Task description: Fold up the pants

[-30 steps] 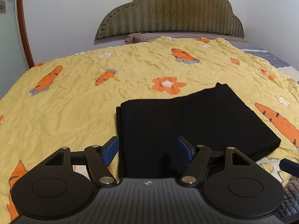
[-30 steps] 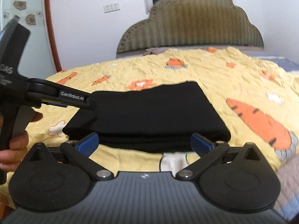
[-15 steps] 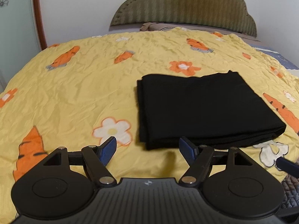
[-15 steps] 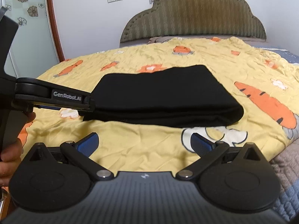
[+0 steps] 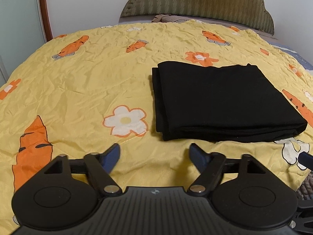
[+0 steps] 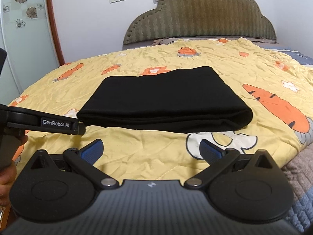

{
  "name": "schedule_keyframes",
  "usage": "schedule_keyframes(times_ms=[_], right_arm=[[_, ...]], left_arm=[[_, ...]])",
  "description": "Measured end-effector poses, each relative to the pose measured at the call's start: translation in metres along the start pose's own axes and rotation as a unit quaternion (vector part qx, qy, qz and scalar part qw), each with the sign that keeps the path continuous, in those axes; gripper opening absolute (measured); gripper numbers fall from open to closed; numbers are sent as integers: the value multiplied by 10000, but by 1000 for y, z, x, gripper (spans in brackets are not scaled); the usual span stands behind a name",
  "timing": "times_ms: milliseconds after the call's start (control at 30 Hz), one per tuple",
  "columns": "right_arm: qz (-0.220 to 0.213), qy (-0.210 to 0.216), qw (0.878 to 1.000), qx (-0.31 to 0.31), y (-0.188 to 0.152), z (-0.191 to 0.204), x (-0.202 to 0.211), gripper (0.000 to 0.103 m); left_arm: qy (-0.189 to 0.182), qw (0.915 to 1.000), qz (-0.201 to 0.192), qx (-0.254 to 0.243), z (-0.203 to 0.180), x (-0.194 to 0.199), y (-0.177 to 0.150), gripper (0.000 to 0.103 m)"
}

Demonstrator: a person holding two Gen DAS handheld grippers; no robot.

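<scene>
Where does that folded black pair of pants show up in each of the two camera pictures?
Left wrist view: black pants right of centre, on the yellow bedspread.
Right wrist view: pants in the centre, just beyond the tongs.
Shared landmark: the scalloped olive headboard at the top of both.

Folded black pants [image 6: 166, 99] on carrot-print bedspread [image 6: 137, 152], right hand-held gripper [image 6: 151, 149] spread wide

Home bedroom: quilted bed [image 5: 82, 82], padded headboard [image 6: 199, 19].
</scene>
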State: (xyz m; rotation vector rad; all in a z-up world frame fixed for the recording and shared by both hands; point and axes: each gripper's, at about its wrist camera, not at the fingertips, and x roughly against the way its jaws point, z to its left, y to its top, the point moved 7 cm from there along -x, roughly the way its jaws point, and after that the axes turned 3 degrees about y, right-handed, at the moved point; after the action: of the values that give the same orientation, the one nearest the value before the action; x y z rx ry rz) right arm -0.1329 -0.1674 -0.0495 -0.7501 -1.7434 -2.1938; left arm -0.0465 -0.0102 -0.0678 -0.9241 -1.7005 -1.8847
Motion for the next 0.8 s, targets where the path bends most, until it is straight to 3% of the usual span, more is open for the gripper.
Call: schedule_keyframes(times_ms=[333, 533, 700, 800], right_arm=[[-49, -49, 10000, -58, -4, -4, -8, 103], [-58, -113, 9999, 4, -7, -6, -16, 103], [-41, -409, 9985, 371, -3, -6, -21, 103], [84, -540, 9982, 267, -2, -11, -25, 103]], left_arm=[[-79, 9995, 27, 303, 11, -11, -10, 96], [94, 9997, -96, 210, 12, -12, -14, 97], [141, 9998, -82, 140, 11, -13, -14, 98], [126, 9998, -75, 158, 10, -11, -14, 98]])
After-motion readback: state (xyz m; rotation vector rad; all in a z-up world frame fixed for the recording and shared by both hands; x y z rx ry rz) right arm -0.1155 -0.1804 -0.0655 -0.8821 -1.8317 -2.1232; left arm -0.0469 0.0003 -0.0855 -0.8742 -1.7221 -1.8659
